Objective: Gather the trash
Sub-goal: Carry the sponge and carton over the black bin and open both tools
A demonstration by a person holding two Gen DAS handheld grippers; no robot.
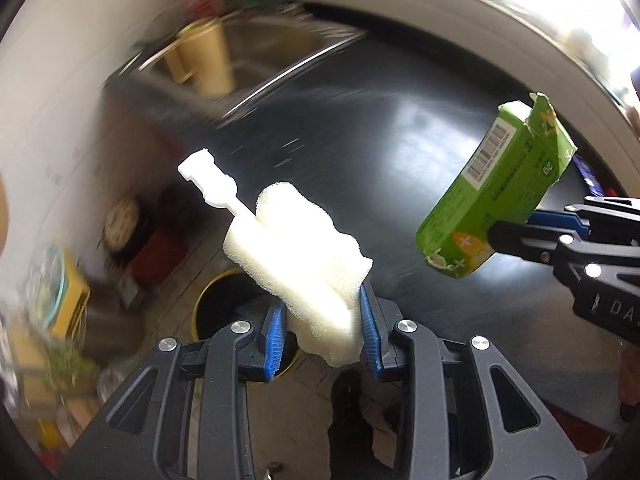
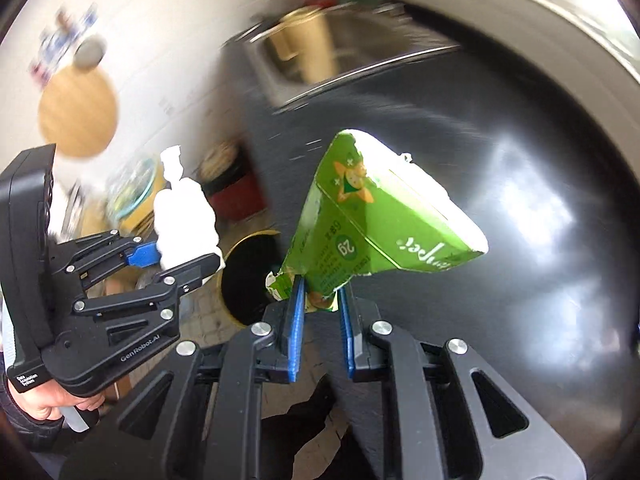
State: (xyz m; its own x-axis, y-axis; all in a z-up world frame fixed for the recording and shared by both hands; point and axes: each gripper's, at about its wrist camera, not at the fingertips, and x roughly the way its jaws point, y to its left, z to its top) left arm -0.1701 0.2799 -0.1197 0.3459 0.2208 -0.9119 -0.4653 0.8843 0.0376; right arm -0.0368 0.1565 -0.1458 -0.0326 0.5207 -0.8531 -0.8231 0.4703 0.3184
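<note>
Gleaming black countertop (image 1: 400, 128) beside steel sink (image 1: 256, 52)

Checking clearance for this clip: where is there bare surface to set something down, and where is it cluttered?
The glossy black countertop is bare from the steel sink across to the pale wall edge on the right. The floor left of the counter is crowded: a round yellow-rimmed black bin, a red container and blurred boxes leave little room.

green carton (image 2: 384, 224): "29", barcode | left gripper (image 2: 188, 258): "GenRobot.AI"
</note>
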